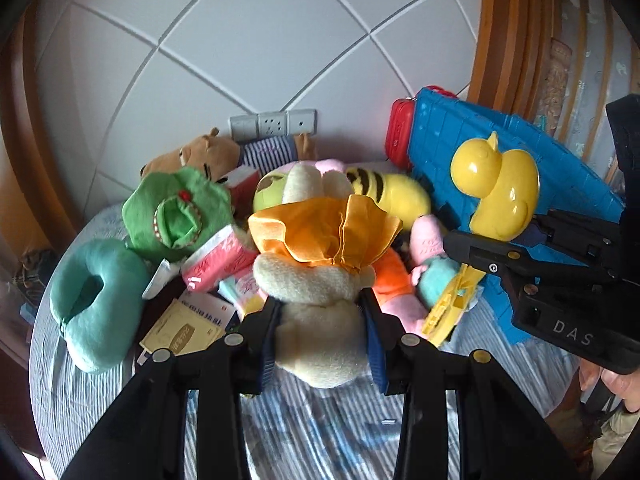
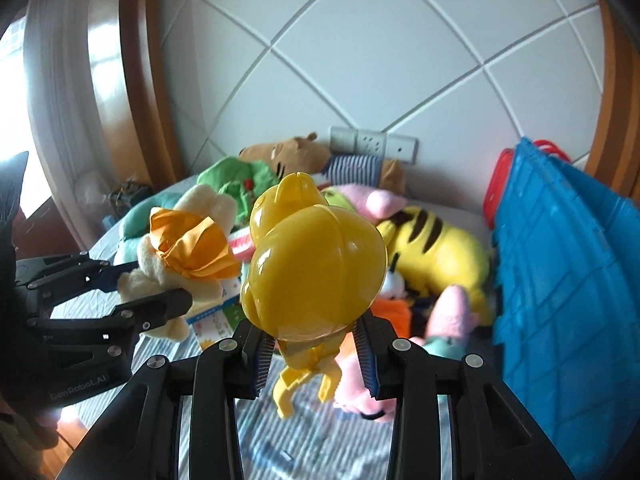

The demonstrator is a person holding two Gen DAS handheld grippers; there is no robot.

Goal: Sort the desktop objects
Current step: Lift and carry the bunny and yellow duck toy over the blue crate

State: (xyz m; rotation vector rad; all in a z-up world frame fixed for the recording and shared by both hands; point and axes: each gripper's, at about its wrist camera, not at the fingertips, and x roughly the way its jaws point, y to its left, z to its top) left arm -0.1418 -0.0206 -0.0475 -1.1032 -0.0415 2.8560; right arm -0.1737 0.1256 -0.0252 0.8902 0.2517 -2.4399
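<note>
We hold two toys above the striped tabletop (image 1: 328, 424). Our left gripper (image 1: 322, 332) clamps a cream plush with an orange ruffle (image 1: 320, 280); our right gripper (image 2: 316, 354) clenches a yellow plastic duck (image 2: 312, 264). The toy pile (image 1: 200, 208) crowds the far wall, a blue crate (image 2: 568, 300) walls the right side, and bare cloth lies open near the front edge.
</note>
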